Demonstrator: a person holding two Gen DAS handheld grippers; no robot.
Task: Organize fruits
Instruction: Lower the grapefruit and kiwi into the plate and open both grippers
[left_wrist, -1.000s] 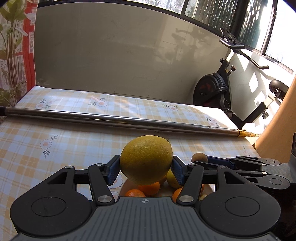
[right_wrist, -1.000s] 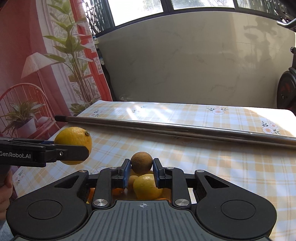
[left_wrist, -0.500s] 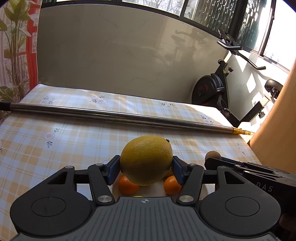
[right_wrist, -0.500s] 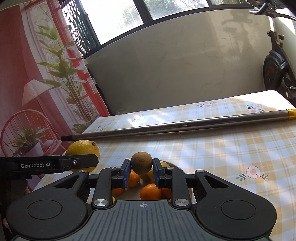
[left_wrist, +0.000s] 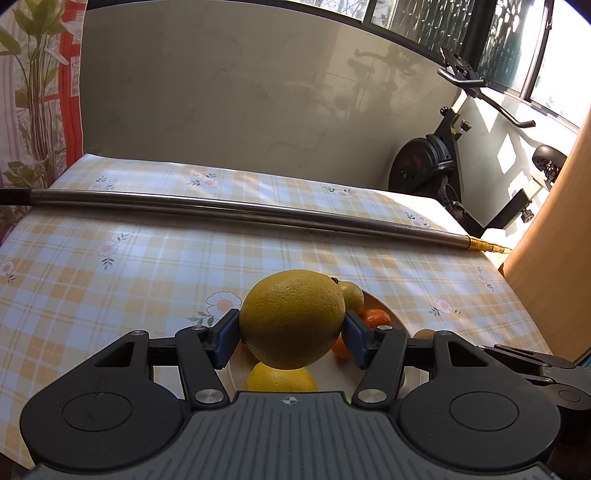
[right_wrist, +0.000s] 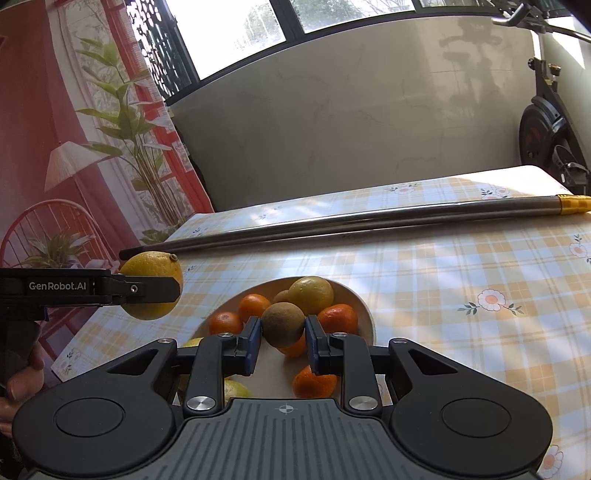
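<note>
My left gripper (left_wrist: 291, 334) is shut on a large yellow citrus fruit (left_wrist: 291, 317), held above the near left part of a white bowl (left_wrist: 399, 325). That fruit also shows in the right wrist view (right_wrist: 151, 264), left of the bowl (right_wrist: 364, 306). My right gripper (right_wrist: 283, 338) is shut on a small brown round fruit (right_wrist: 282, 323), held above the bowl's near side. The bowl holds several small oranges (right_wrist: 336, 317) and a yellow-green citrus (right_wrist: 310, 295). The brown fruit (left_wrist: 424, 334) peeks out at the right of the left wrist view.
A long steel pole (left_wrist: 240, 214) with a gold tip lies across the checked tablecloth (left_wrist: 110, 280) behind the bowl. An exercise bike (left_wrist: 436, 166) stands beyond the table's right end. A wooden panel (left_wrist: 554, 258) rises at the right edge.
Both grippers have risen and tipped downward over the bowl, still holding their fruits. More of the bowl and its oranges shows in the right wrist view.
</note>
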